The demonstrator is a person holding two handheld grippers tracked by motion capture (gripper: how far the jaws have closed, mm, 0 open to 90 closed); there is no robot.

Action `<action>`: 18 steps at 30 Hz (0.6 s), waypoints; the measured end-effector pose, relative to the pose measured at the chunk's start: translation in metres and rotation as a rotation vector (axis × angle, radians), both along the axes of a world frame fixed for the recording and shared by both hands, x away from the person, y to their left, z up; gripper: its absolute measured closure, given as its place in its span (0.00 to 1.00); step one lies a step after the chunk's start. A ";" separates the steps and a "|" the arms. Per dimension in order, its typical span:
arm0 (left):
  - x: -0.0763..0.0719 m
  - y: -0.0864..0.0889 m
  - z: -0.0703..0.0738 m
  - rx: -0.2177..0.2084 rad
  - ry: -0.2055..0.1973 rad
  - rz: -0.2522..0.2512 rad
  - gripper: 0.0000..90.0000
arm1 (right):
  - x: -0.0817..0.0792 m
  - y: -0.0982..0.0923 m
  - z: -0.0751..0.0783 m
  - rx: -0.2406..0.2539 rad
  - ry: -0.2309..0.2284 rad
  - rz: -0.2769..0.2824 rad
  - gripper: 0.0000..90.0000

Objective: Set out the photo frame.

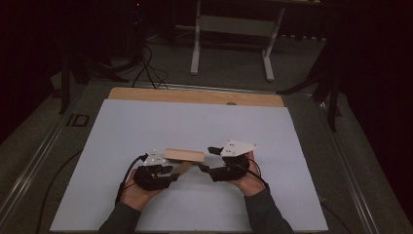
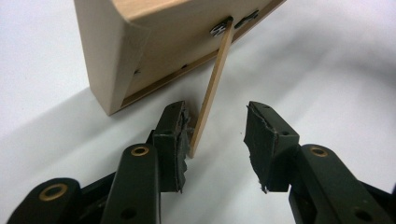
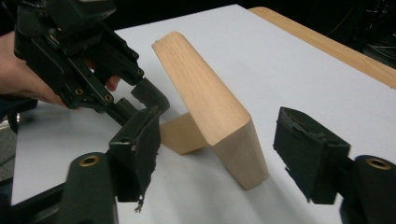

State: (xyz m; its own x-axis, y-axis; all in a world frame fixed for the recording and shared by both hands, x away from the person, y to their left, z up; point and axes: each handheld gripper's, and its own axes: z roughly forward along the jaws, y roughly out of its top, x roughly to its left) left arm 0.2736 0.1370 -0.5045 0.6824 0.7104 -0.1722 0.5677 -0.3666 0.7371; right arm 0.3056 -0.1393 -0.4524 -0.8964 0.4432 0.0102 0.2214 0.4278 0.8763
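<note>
Frame could tip over here

Frame (image 1: 184, 155) stands mid-table, propped on its thin stand (image 2: 211, 95). Left gripper (image 2: 215, 135) is spread around the stand, one pad touching; right gripper (image 3: 219, 154) gapes round the frame's end. One nudge folds it.

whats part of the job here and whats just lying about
In the job: wooden frame, its thin prop strip, left gripper, right gripper.
Lying about: white board, floor cables, white stand.
</note>
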 end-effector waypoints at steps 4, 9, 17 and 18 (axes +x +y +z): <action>0.000 0.002 0.001 -0.002 -0.003 0.005 0.65 | 0.000 -0.002 0.002 0.012 -0.005 0.000 0.41; 0.000 0.002 0.002 -0.003 -0.005 0.006 0.65 | 0.000 -0.005 0.003 0.032 -0.008 -0.006 0.46; -0.001 0.003 0.003 -0.005 -0.007 0.001 0.66 | 0.002 -0.011 0.007 0.064 -0.025 -0.045 0.53; -0.001 0.003 0.003 -0.005 -0.006 0.000 0.66 | 0.002 -0.011 0.007 0.062 -0.028 -0.059 0.54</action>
State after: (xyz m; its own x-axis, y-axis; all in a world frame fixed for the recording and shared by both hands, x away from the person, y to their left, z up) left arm 0.2723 0.1403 -0.5014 0.6837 0.7094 -0.1713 0.5630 -0.3635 0.7422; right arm 0.3075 -0.1508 -0.4457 -0.8692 0.4943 0.0142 0.2194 0.3597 0.9069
